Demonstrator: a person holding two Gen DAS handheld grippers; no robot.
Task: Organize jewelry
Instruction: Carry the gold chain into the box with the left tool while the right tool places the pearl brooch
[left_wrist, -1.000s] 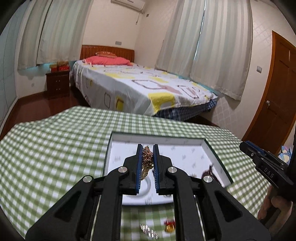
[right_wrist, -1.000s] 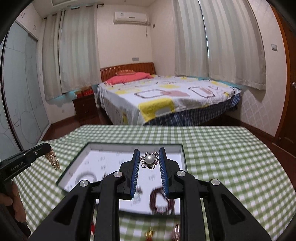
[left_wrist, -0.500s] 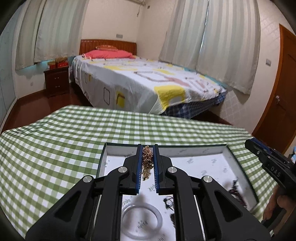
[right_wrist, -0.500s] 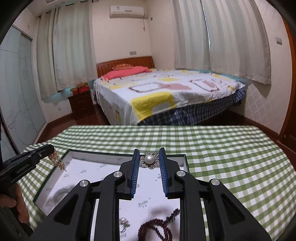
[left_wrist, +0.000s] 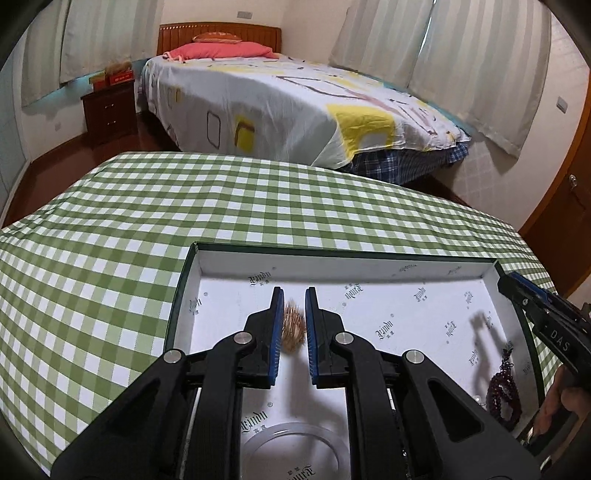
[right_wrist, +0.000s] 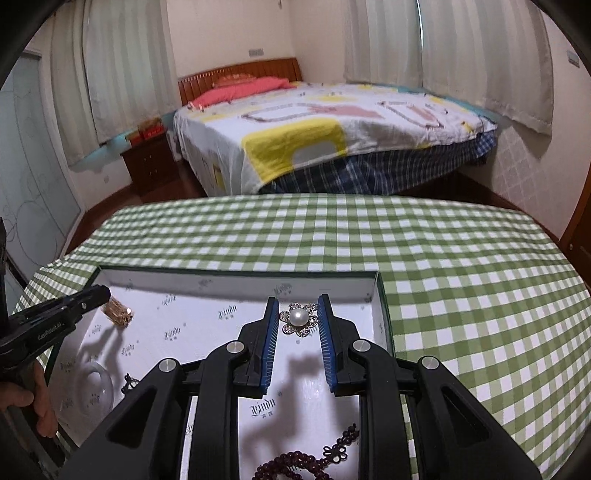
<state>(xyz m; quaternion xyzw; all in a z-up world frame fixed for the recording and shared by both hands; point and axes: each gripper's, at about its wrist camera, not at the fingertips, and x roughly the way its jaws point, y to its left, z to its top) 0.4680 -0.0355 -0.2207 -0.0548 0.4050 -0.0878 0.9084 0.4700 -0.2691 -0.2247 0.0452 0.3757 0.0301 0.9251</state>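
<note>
A white-lined box (left_wrist: 192, 280) with a dark rim lies on the green checked table (left_wrist: 110, 229). My left gripper (left_wrist: 294, 299) is over the box with its jaws parted; a gold tassel earring (left_wrist: 293, 327) shows blurred between them, loose of the pads. In the right wrist view the earring (right_wrist: 119, 314) is just off the left gripper's tip (right_wrist: 98, 297). My right gripper (right_wrist: 298, 308) hangs over the box's right part (right_wrist: 382, 317), jaws parted, with a pearl flower brooch (right_wrist: 298, 319) between the fingers.
In the box lie a clear bangle (left_wrist: 291, 454), a dark red bead bracelet (left_wrist: 502, 391), also seen in the right wrist view (right_wrist: 295, 463), and a small dark charm (right_wrist: 129, 382). A bed (left_wrist: 295, 99), nightstand (left_wrist: 109, 110) and door (left_wrist: 569, 206) stand behind the table.
Both grippers moved forward and down over the box. The left jaws opened and the gold earring came free. The right jaws widened around the brooch.
</note>
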